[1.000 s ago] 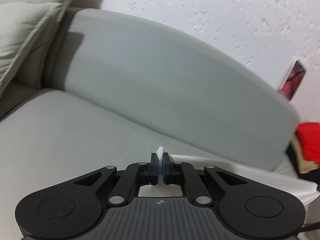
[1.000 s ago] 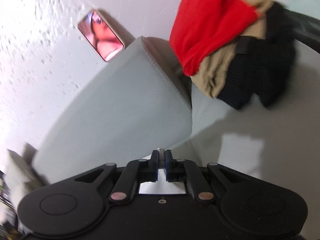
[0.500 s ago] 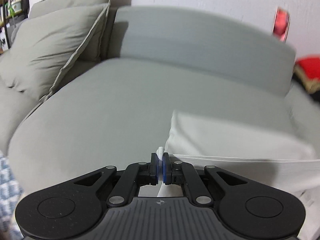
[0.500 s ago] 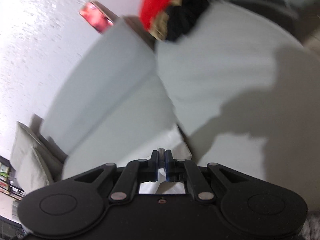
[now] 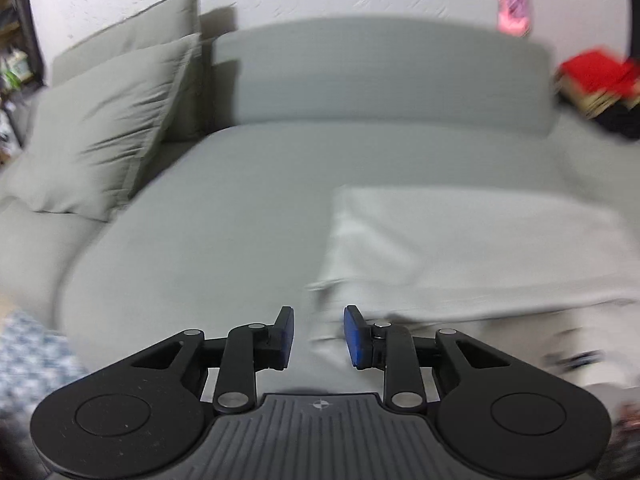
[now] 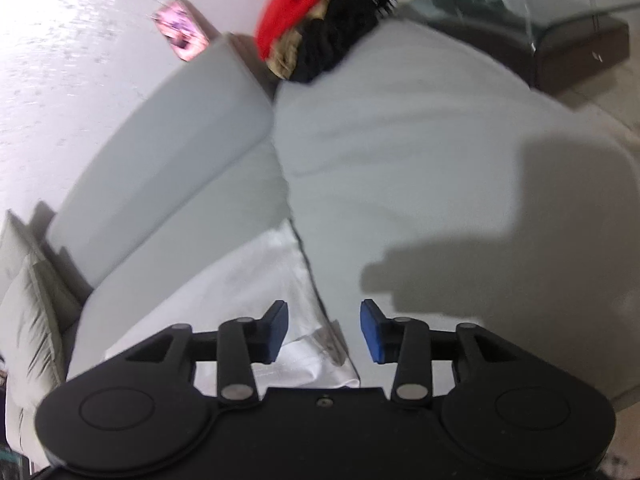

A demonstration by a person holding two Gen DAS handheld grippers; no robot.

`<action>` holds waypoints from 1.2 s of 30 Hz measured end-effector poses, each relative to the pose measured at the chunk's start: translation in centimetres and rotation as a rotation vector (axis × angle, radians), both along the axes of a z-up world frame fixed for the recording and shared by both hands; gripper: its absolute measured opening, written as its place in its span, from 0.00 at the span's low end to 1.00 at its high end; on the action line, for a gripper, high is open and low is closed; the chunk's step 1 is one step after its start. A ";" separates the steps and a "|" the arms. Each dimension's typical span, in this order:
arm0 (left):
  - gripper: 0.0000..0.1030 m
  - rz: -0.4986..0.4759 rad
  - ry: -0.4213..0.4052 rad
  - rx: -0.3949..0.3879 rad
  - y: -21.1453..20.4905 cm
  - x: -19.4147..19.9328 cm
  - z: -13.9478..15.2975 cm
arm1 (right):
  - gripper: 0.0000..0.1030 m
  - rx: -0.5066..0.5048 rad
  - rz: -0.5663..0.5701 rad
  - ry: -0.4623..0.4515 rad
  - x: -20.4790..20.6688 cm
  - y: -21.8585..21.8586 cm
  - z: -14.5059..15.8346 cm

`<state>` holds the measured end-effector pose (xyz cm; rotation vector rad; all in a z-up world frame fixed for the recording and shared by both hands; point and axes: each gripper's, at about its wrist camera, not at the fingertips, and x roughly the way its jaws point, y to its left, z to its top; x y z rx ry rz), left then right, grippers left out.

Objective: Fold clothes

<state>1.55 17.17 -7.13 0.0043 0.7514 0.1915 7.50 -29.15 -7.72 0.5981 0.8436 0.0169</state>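
1. Left wrist view: the left gripper (image 5: pixel 318 336) has its two blue-padded fingers (image 5: pixel 285 336) spread wide apart, with nothing between them.
2. Just beyond the fingertips lies a white garment (image 5: pixel 460 248), spread flat on the seat of a grey sofa (image 5: pixel 224 216). It fills the right half of the seat, and its near-left corner sits just past the right finger. The picture is blurred, so I cannot tell whether the pad touches the cloth.
3. Two grey cushions (image 5: pixel 108 120) lean at the far left of the sofa. At the far right sits a pile of clothes (image 5: pixel 596 80), red on top with tan and black below.
4. A pink phone (image 5: pixel 514 8) stands against the white wall above the backrest.
5. Right wrist view: the right gripper (image 6: pixel 324 330) is likewise wide open and holds nothing.
6. The white garment (image 6: pixel 248 284) lies below and to the left of it, on the seat, its right edge along the gap between two seat cushions. A corner with a small tag lies between the fingers.
7. The pile of clothes (image 6: pixel 320 28) rests at the far end, and a dark glass-topped table (image 6: pixel 532 32) stands far right.
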 end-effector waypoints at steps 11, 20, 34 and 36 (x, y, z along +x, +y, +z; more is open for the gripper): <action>0.35 -0.240 0.102 0.056 -7.6 11.6 -2.4 | 0.32 -0.084 0.229 0.152 7.8 8.2 -1.9; 0.24 -0.511 0.274 0.030 -8.2 4.3 -3.6 | 0.33 -0.149 0.413 0.315 5.5 9.3 -3.4; 0.24 -0.254 -0.006 -0.076 -4.9 2.2 -1.3 | 0.16 -0.093 0.380 0.171 -0.7 6.6 -2.4; 0.26 -0.238 0.008 -0.010 -6.0 3.7 -2.6 | 0.16 -0.109 0.377 0.147 -0.4 7.0 -3.0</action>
